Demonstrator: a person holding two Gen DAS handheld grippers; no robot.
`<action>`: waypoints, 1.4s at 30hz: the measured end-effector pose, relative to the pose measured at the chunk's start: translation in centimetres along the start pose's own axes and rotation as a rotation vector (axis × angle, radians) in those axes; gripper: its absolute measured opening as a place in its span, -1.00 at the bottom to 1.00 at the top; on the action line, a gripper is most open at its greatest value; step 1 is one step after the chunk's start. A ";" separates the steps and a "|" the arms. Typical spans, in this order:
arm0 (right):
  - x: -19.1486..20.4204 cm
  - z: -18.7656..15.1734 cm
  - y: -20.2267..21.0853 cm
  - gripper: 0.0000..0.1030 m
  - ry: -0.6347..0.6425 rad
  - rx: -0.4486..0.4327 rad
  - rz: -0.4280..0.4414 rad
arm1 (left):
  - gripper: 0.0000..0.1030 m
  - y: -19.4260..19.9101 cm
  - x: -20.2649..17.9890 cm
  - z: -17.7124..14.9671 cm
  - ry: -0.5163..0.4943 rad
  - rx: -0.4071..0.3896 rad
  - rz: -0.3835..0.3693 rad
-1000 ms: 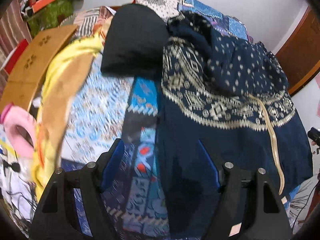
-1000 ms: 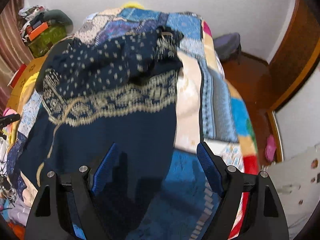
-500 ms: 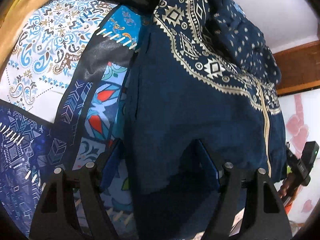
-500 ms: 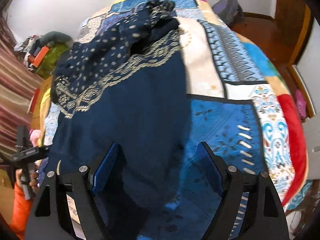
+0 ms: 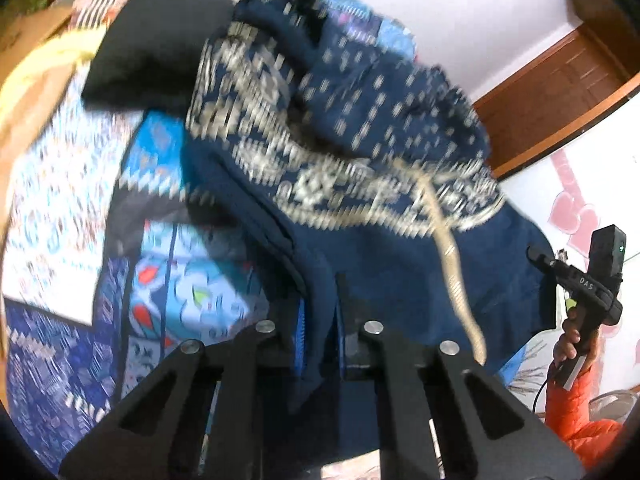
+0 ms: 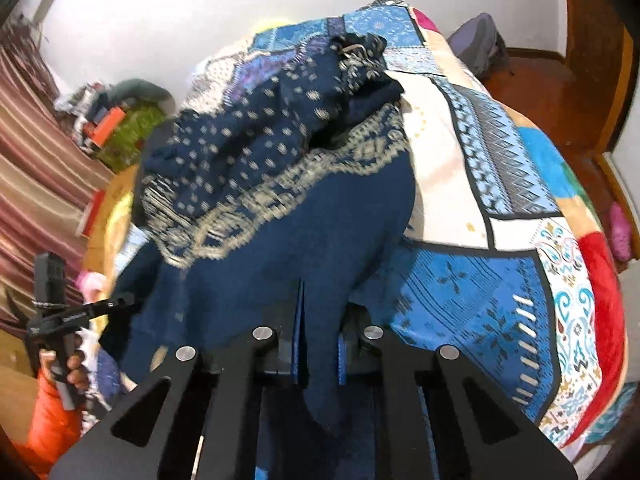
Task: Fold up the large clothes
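A large navy garment [image 5: 380, 272] with a cream patterned band and a dotted upper part lies crumpled on a patchwork quilt [image 5: 180, 288]. My left gripper [image 5: 320, 300] has its jaws closing on the garment's near left edge, and the cloth is pinched between the blue pads. In the right wrist view my right gripper [image 6: 320, 308] is shut on the garment's [image 6: 280, 240] near right edge, with cloth hanging down between the pads. Each view shows the other hand's handle at the side, held by a hand in an orange sleeve [image 5: 576, 412].
A black cushion [image 5: 160, 40] and yellow cloth [image 5: 60, 52] lie at the quilt's far left. The quilt's [image 6: 500, 292] right half is bare. A grey backpack [image 6: 480, 48] and pink slipper [image 6: 620, 232] sit on the wooden floor. Striped curtains [image 6: 32, 168] hang at the left.
Both grippers stood open over the garment's near edge and have now closed on it. Both views have tilted up from the half-second-old frames, and the left view is blurred.
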State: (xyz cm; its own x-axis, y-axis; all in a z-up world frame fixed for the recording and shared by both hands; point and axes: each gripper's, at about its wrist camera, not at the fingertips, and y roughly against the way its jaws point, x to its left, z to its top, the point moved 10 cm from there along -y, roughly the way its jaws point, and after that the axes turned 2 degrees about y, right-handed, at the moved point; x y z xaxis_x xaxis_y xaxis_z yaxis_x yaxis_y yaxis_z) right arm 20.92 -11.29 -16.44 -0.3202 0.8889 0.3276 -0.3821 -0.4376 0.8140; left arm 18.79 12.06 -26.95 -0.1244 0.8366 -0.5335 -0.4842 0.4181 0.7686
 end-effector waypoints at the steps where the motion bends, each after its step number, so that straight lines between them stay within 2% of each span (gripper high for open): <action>1: 0.4 0.6 0.1 -0.80 0.016 -0.010 -0.006 | -0.84 0.5 -0.5 0.8 -0.007 -0.021 -0.007; 8: 2.4 6.9 1.2 -0.84 0.094 -0.115 -0.024 | -0.88 3.5 -2.7 6.2 -0.050 -0.127 -0.023; 12: 2.2 12.1 2.1 -0.84 0.097 -0.207 -0.036 | -0.89 6.0 -3.5 11.6 -0.045 -0.239 -0.051; 16: 0.4 16.2 1.2 -0.84 0.046 -0.254 -0.060 | -0.89 7.7 -2.8 17.7 -0.019 -0.365 -0.018; 19: -1.8 18.4 -1.2 -0.84 0.004 -0.254 -0.095 | -0.89 6.9 -1.0 21.4 0.011 -0.413 0.043; 23: -4.9 19.4 -5.7 -0.84 -0.062 -0.188 -0.107 | -0.89 2.5 2.4 24.2 0.061 -0.370 0.100; 27: -7.7 18.9 -10.9 -0.84 -0.124 -0.091 -0.081 | -0.88 -3.1 5.4 24.3 0.058 -0.285 0.224; 29: -8.2 18.9 -11.8 -0.84 -0.140 -0.087 -0.065 | -0.88 -5.4 6.6 24.1 0.057 -0.238 0.263; 31: -8.2 19.1 -11.7 -0.84 -0.133 -0.094 -0.056 | -0.87 -6.2 7.0 23.9 0.045 -0.231 0.277; 35: -7.5 19.1 -11.1 -0.76 -0.074 -0.058 -0.084 | -0.83 -5.9 6.4 23.7 0.011 -0.216 0.298; 38: -7.0 19.0 -10.2 -0.69 -0.040 -0.036 -0.120 | -0.60 -5.0 5.7 23.3 0.001 -0.204 0.305; 40: -6.9 18.9 -9.6 -0.56 -0.011 -0.040 -0.152 | -0.18 -4.0 5.2 23.0 -0.010 -0.216 0.304; 42: -6.2 18.6 -8.4 -0.17 0.039 -0.060 -0.183 | -0.02 -2.9 4.7 22.9 -0.029 -0.245 0.320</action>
State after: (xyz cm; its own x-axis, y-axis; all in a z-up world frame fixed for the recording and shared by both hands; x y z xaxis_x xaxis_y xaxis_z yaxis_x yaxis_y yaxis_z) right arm 42.27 -10.65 -16.37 -0.2730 0.9491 0.1568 -0.4876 -0.2770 0.8280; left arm 39.42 22.94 -23.58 -0.2796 0.9220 -0.2679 -0.6173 0.0411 0.7857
